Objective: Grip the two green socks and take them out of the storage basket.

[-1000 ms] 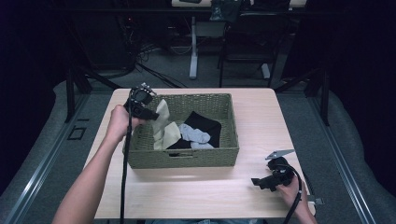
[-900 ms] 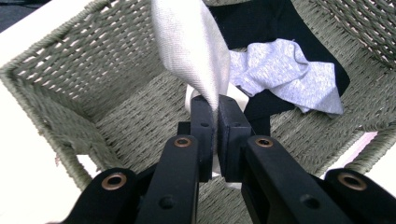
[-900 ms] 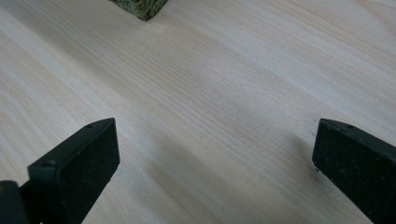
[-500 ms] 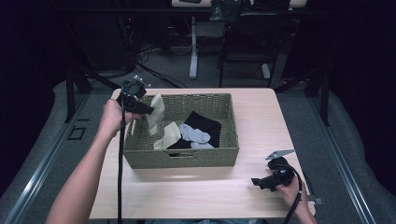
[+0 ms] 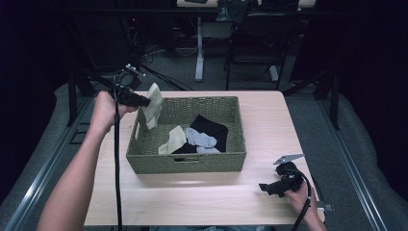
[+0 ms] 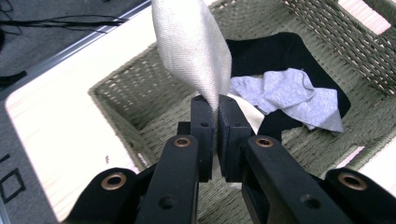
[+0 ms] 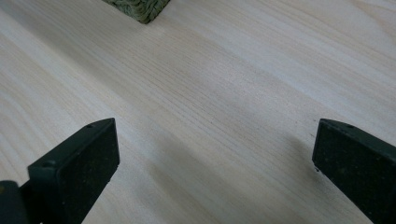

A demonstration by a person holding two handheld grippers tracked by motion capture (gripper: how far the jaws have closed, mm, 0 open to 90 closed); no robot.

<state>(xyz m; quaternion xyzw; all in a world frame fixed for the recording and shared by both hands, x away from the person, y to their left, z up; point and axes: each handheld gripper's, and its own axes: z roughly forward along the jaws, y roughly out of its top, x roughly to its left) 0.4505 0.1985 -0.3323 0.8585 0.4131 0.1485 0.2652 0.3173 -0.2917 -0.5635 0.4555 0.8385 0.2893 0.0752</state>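
Note:
A woven green basket [image 5: 144, 156] stands mid-table. My left gripper [image 5: 144, 102] hangs over its far left corner, shut on a beige sock [image 5: 153, 104] that dangles above the rim; in the left gripper view the beige sock [image 6: 194, 44] rises from between the closed jaws. Inside the basket lie a second beige sock [image 5: 173, 140], a grey sock [image 5: 201, 139] and a black garment [image 5: 211, 128]; these also appear as the grey sock [image 6: 292, 95] and black garment [image 6: 275, 51]. My right gripper [image 5: 264, 186] rests open on the table at the front right, jaws wide apart over bare wood.
The light wooden table [image 5: 269, 120] has free surface in front of and to the right of the basket. A basket corner [image 7: 140, 9] shows at the top of the right gripper view. Dark floor, cables and chair legs lie beyond the far edge.
My left gripper has lifted the beige sock up and to the left, out of the basket to above its far left corner. The right gripper has stayed still.

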